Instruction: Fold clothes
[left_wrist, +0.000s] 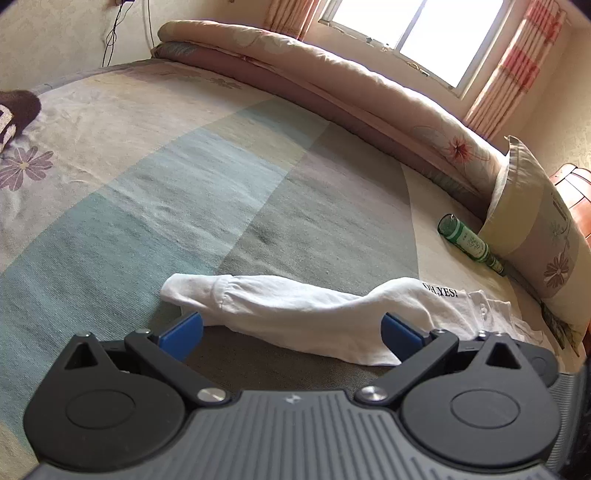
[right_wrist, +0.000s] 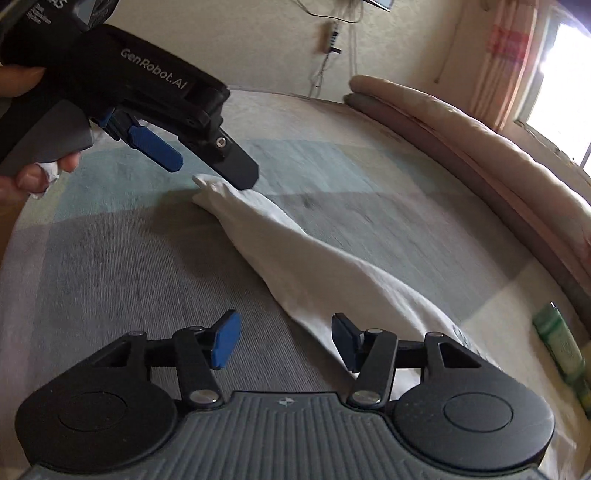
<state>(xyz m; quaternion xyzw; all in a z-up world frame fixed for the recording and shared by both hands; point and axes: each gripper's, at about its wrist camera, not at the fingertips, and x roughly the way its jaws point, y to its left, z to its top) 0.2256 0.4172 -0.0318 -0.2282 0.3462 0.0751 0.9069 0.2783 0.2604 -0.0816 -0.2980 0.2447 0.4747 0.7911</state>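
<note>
A white long-sleeved garment (left_wrist: 295, 310) lies bunched in a long strip on the checked bedsheet (left_wrist: 184, 184), with black print "OH,YES!" (left_wrist: 441, 291) near its right end. My left gripper (left_wrist: 291, 332) hovers just in front of the sleeve, jaws wide open and nothing between the blue pads (left_wrist: 181, 332). In the right wrist view the garment (right_wrist: 314, 266) runs diagonally from the upper left to the lower right. My right gripper (right_wrist: 285, 341) stands open at its near edge, with cloth beside the right pad (right_wrist: 345, 341) but not pinched. The left gripper (right_wrist: 210, 171), held by a hand (right_wrist: 33, 177), hangs open above the cuff.
A green bottle (left_wrist: 469, 243) lies by a floral pillow (left_wrist: 535, 236) at the right. A rolled quilt (left_wrist: 332, 74) runs along the bed's far side under the window (left_wrist: 417, 29). A dark brown item (left_wrist: 14, 110) sits at the far left. Cables (right_wrist: 332, 40) hang on the wall.
</note>
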